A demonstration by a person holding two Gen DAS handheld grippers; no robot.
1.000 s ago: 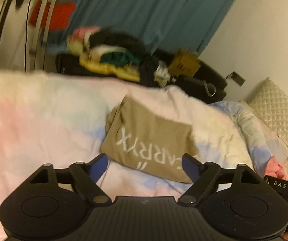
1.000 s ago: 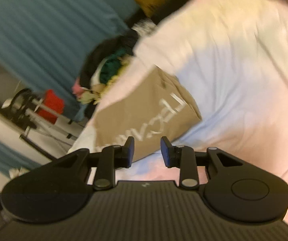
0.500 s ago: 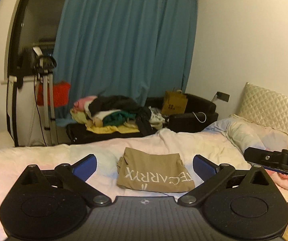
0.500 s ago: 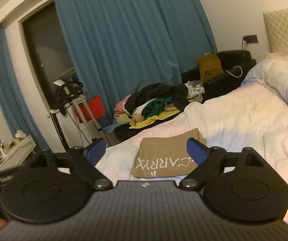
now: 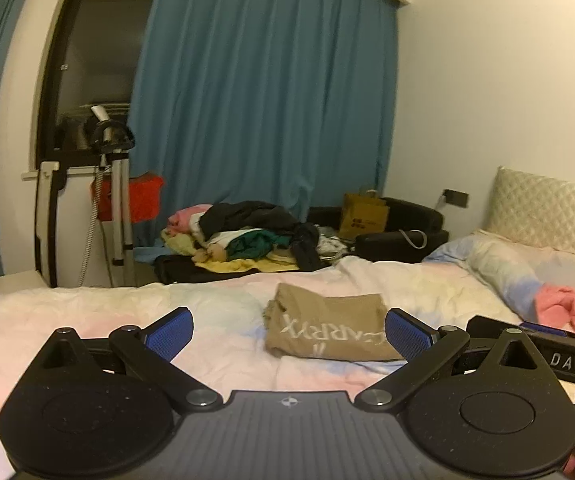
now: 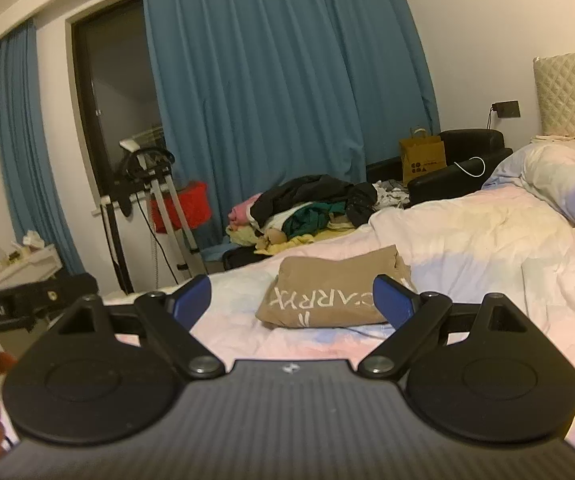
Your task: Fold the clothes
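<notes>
Left wrist view: both our grippers, left gripper point(image 5: 287, 330) and right gripper point(image 6: 292, 298), gape empty; reaching carelessly near the folded tan shirt point(image 5: 327, 330) could rumple it

A home bedroom — bed point(image 5: 87, 320), quilted headboard point(image 5: 547, 208), blue curtains point(image 5: 267, 100).

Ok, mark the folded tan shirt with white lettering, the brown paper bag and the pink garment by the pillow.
Folded tan shirt point(image 5: 327, 326): left wrist view, middle of its top face.
Brown paper bag point(image 6: 423, 158): right wrist view, its front panel.
Pink garment point(image 5: 567, 308): left wrist view, its crumpled middle.
</notes>
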